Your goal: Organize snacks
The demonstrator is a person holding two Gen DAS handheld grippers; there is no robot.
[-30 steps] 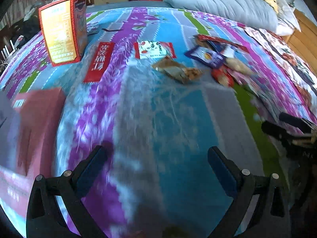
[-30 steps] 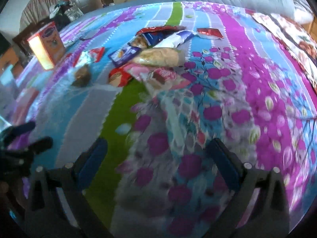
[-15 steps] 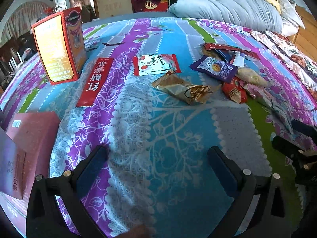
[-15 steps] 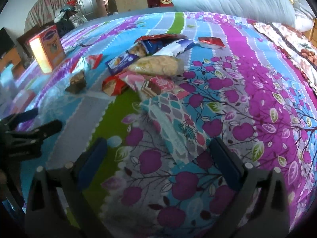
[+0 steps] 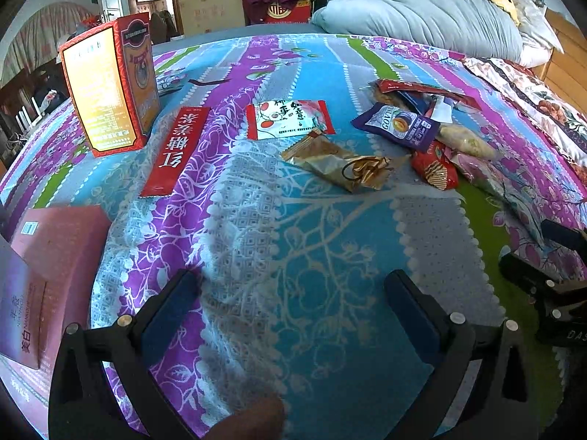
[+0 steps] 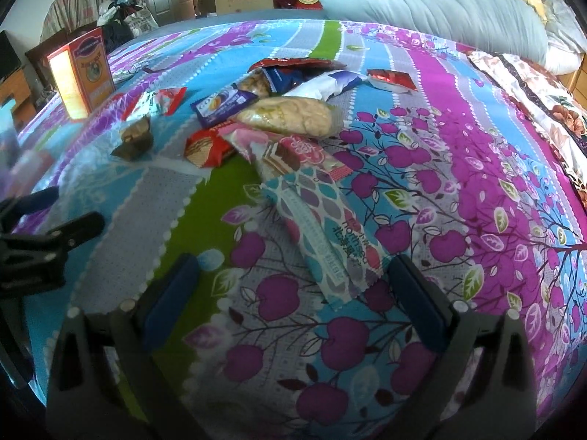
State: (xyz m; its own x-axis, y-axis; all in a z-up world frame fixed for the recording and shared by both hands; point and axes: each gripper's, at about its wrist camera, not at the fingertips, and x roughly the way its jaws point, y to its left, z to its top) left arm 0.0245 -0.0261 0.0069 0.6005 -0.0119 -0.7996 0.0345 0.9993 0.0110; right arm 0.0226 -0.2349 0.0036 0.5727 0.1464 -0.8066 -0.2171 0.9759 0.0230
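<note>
Several snack packets lie on the patterned bedspread (image 5: 315, 242). In the left wrist view I see a red flat packet (image 5: 178, 150), a red-and-white packet (image 5: 290, 119), a gold wrapper (image 5: 341, 163) and a purple packet (image 5: 398, 126). My left gripper (image 5: 293, 286) is open and empty, low over bare bedspread. In the right wrist view a long teal leaf-patterned packet (image 6: 323, 234) lies between my open, empty right gripper's (image 6: 293, 278) fingers. Beyond it lie a pink wafer packet (image 6: 293, 156), a pale cracker bag (image 6: 290, 115) and a red wafer packet (image 6: 207, 148).
An upright red-and-yellow box (image 5: 110, 88) stands at the left; it also shows in the right wrist view (image 6: 82, 73). A pink box (image 5: 44, 267) lies at the near left. A grey-blue duvet (image 5: 433, 11) is piled at the back. Each gripper shows in the other's view (image 5: 550, 282) (image 6: 40, 242).
Both grippers have dropped lower and nearer the bedspread, and the blur has gone. The right gripper now has the teal packet between its open fingers.
</note>
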